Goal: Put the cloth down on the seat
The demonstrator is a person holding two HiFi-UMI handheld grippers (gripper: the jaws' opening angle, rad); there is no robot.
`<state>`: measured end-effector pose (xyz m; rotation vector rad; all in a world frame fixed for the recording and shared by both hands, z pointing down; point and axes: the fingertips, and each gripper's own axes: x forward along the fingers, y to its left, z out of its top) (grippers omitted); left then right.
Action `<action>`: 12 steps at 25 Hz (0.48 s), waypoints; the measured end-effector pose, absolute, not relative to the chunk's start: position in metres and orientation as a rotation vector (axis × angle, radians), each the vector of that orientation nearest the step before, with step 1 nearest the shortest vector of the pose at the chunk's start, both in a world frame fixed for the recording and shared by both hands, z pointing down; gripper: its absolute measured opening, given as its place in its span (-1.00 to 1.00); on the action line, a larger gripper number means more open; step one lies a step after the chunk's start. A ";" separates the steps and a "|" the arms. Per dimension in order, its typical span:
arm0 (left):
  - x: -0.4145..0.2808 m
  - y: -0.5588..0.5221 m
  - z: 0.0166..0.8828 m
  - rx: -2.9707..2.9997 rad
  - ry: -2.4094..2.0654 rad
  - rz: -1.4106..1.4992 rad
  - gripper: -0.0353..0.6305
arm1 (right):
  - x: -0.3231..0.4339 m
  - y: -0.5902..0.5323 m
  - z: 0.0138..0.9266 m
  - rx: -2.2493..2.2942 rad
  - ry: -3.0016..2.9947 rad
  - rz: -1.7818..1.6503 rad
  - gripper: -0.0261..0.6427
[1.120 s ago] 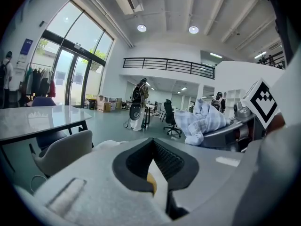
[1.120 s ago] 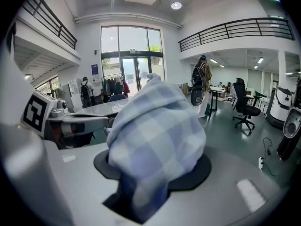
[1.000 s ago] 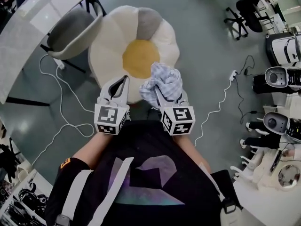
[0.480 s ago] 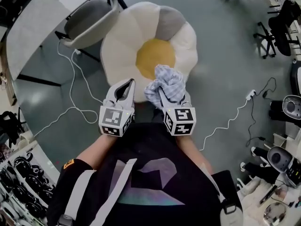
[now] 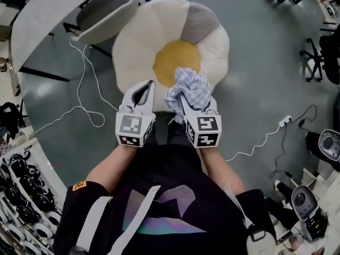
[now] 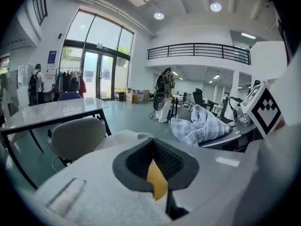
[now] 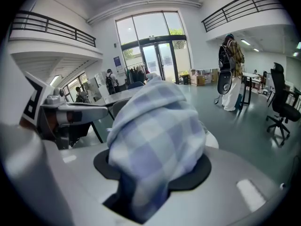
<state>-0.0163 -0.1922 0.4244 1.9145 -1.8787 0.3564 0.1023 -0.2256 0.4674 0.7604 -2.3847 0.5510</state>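
The seat is a cream flower-shaped cushion point(image 5: 138, 41) with a yellow centre point(image 5: 176, 62) and one grey petal, lying on the floor ahead of me. My right gripper point(image 5: 186, 99) is shut on a bunched blue-and-white checked cloth point(image 5: 190, 86), held over the cushion's near edge beside the yellow centre. The cloth point(image 7: 155, 135) fills the right gripper view and hides the jaws. My left gripper point(image 5: 143, 92) hovers just left of it, jaws together with nothing between them. In the left gripper view the cloth point(image 6: 200, 126) shows at the right and the cushion point(image 6: 126, 136) lies beyond the jaws.
A grey chair point(image 5: 106, 12) and a white table point(image 5: 45, 12) stand left of the cushion. White cables point(image 5: 79, 105) point(image 5: 260, 139) trail over the grey floor on both sides. An office chair point(image 5: 324, 57) and appliances point(image 5: 324, 147) stand at the right, dark items on a shelf point(image 5: 21, 185) at bottom left.
Both grippers have moved forward and down towards the cushion, the right one still carrying the cloth, which now hangs over the cushion's near edge. The grip looks unchanged.
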 end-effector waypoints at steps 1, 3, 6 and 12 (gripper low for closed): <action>-0.018 -0.196 0.430 1.905 -1.878 0.354 -0.90 | 0.100 -0.231 0.474 0.749 -2.378 0.541 -0.24; -0.023 -0.204 0.443 1.891 -1.871 0.350 -0.90 | 0.093 -0.241 0.488 0.734 -2.362 0.525 -0.24; -0.030 -0.216 0.468 1.873 -1.863 0.362 -0.90 | 0.085 -0.252 0.511 0.723 -2.335 0.529 -0.24; -0.041 -0.235 0.528 1.834 -1.857 0.395 -0.90 | 0.079 -0.270 0.567 0.716 -2.273 0.544 -0.24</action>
